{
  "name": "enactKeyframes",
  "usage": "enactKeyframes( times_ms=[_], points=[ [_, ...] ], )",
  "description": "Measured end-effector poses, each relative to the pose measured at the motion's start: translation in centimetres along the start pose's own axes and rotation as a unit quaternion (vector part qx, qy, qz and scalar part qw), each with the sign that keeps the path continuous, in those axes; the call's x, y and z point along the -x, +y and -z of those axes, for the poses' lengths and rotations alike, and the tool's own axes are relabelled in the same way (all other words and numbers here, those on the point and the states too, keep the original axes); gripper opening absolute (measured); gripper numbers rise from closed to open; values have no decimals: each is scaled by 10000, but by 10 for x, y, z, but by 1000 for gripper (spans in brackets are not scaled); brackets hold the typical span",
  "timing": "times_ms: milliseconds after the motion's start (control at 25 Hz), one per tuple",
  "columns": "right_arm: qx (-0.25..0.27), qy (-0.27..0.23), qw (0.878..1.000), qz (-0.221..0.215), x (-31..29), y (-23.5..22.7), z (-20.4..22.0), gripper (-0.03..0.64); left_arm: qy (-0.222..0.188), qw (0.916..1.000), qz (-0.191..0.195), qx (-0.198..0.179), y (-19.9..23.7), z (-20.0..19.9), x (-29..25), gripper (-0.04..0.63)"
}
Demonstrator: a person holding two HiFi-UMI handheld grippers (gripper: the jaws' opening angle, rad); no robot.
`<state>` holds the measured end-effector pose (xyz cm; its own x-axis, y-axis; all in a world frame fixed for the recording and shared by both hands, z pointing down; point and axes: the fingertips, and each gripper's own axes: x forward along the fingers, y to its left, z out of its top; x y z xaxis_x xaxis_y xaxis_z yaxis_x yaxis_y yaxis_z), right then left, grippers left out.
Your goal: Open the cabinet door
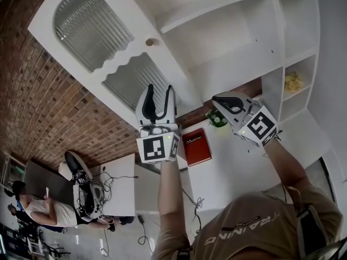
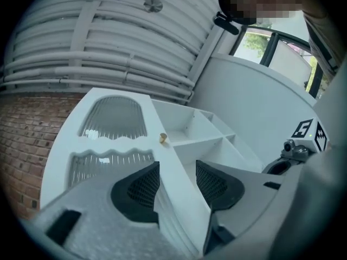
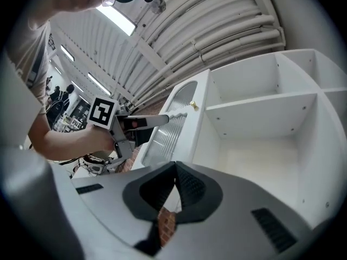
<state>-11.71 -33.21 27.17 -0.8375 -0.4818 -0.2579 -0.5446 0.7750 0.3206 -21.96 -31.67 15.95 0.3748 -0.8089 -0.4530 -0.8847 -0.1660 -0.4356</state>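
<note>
your left gripper holds its jaws apart around the edge of the cabinet door — door wide open, left of the shelves — and your right gripper is closed, empty.

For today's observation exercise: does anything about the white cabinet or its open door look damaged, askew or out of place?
Nothing stands out. The white cabinet door with ribbed glass panels is swung open and looks intact, its small brass knob is in place, and the white shelves inside look straight and unbroken.
</note>
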Motion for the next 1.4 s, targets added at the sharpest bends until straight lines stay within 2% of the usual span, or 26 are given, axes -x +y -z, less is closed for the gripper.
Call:
enactKeyframes(
  times_ms=[160,360,520,800,1280,1400],
  points=[
    [209,28,9997,-114,-8,10,-7,12,-153,9998,-49,-83,12,-19,-19,195],
    [633,14,9980,-17,-13,10,-25,12,-267,9995,-34,-185,16,-36,-35,195],
    [636,-134,9979,35,-17,3,-45,12,-337,9994,26,-108,20,-43,-47,195],
    [469,-356,9982,131,-22,-24,-68,12,-304,9991,37,-306,25,-50,-70,195],
    [735,-376,9965,164,-30,-44,-83,12,-181,9993,2,-333,34,-46,-95,195],
    [733,-339,9966,164,-28,-49,-82,12,-149,9985,-65,-526,35,-46,-100,194]
  ],
)
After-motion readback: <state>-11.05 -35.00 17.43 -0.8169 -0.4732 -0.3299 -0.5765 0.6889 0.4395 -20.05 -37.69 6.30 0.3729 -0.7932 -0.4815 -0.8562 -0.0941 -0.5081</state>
